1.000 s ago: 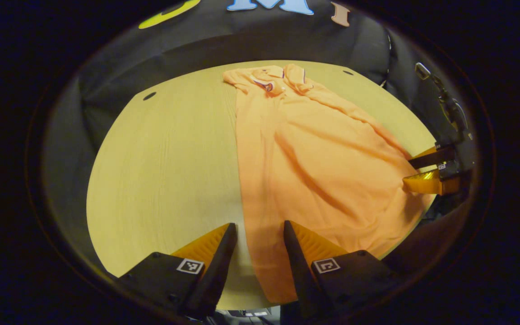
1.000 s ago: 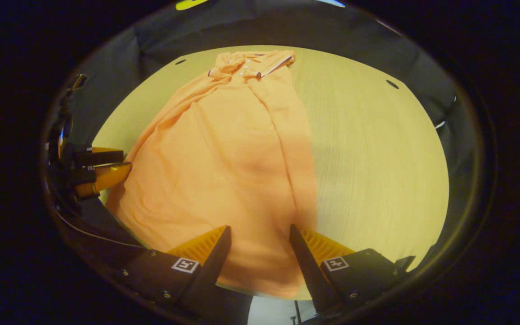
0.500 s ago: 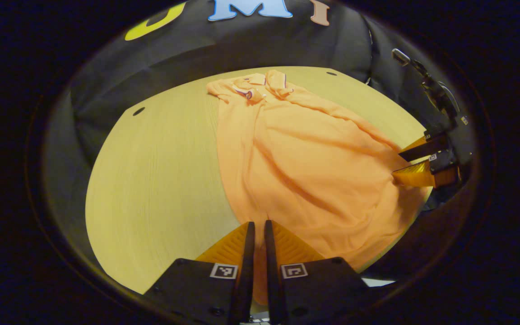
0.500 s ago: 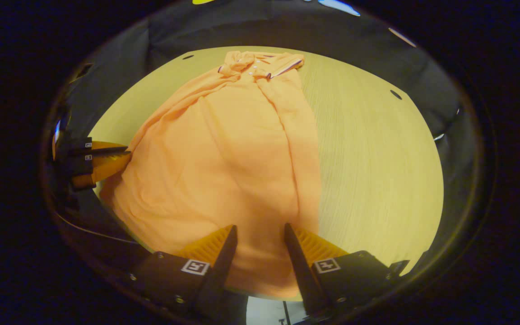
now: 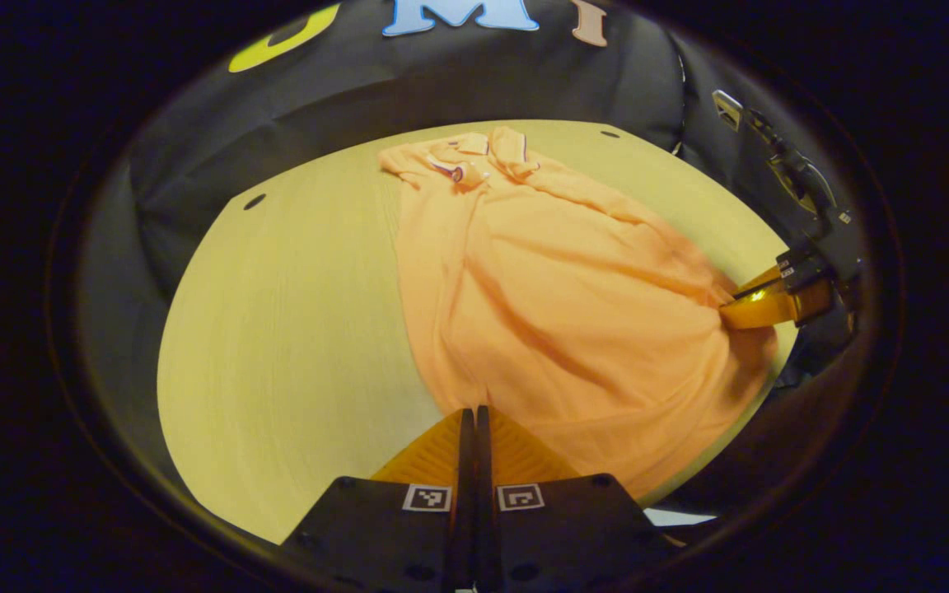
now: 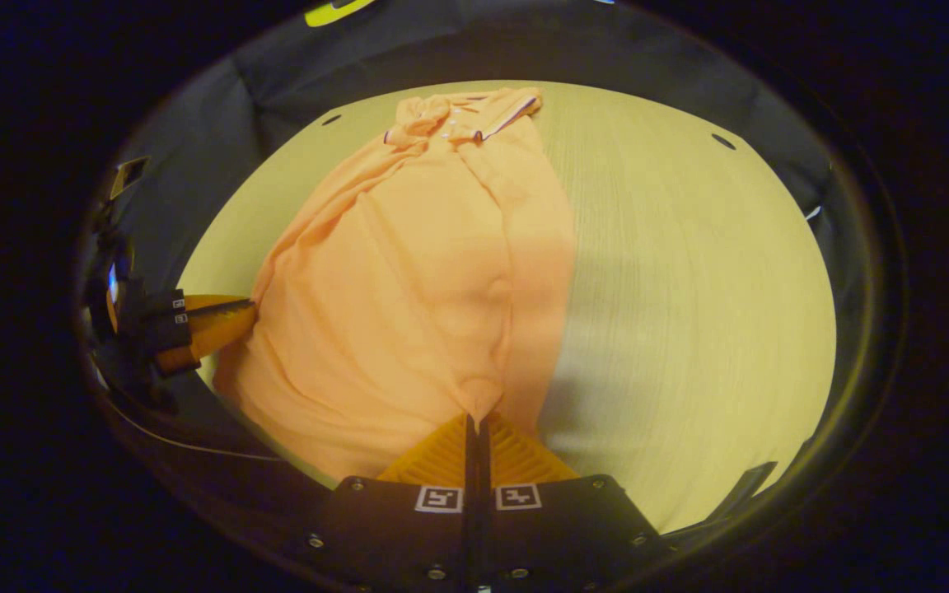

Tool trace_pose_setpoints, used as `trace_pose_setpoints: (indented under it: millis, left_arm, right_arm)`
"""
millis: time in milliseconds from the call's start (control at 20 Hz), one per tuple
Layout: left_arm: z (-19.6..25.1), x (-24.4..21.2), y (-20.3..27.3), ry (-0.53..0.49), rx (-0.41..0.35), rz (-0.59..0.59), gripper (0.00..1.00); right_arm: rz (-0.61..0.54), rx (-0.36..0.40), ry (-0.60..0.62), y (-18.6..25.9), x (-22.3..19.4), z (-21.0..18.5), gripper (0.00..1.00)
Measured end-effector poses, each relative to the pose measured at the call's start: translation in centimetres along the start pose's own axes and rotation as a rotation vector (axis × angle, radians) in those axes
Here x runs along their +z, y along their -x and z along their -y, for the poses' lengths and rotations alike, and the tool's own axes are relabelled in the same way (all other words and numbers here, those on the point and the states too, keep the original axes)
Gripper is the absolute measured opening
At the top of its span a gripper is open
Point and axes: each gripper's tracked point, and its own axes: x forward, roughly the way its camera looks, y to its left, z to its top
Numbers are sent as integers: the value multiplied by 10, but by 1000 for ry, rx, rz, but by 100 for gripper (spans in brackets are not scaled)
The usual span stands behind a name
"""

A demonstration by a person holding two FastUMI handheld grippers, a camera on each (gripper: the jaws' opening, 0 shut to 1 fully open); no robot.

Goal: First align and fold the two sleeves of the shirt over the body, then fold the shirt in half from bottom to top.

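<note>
Shirt (image 6: 425, 272) runs lengthwise away from us — collar (image 6: 462, 115) far, hem near — with left gripper (image 5: 474, 416) and right gripper (image 6: 474, 424) both pinched onto that hem's corners.

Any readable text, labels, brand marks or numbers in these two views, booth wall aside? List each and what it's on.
No readable text, brand or number.
Square black-and-white marker tags on the left gripper and on the right gripper: coded patterns, no words.
Dark-edged collar of the orange polo shirt: too small to show any lettering.
</note>
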Motion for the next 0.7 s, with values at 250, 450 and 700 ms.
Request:
trace_pose_setpoints:
  millis: [250,450,700]
  left_arm:
    - [-9,36,6,59,7,59,6]
    - [-22,79,6,75,26,125,6]
    - [-45,140,4,66,49,215,6]
  right_arm:
    - [63,-2,-17,13,26,-2,0]
    - [131,3,-31,24,62,-3,0]
    - [221,2,-14,31,118,4,0]
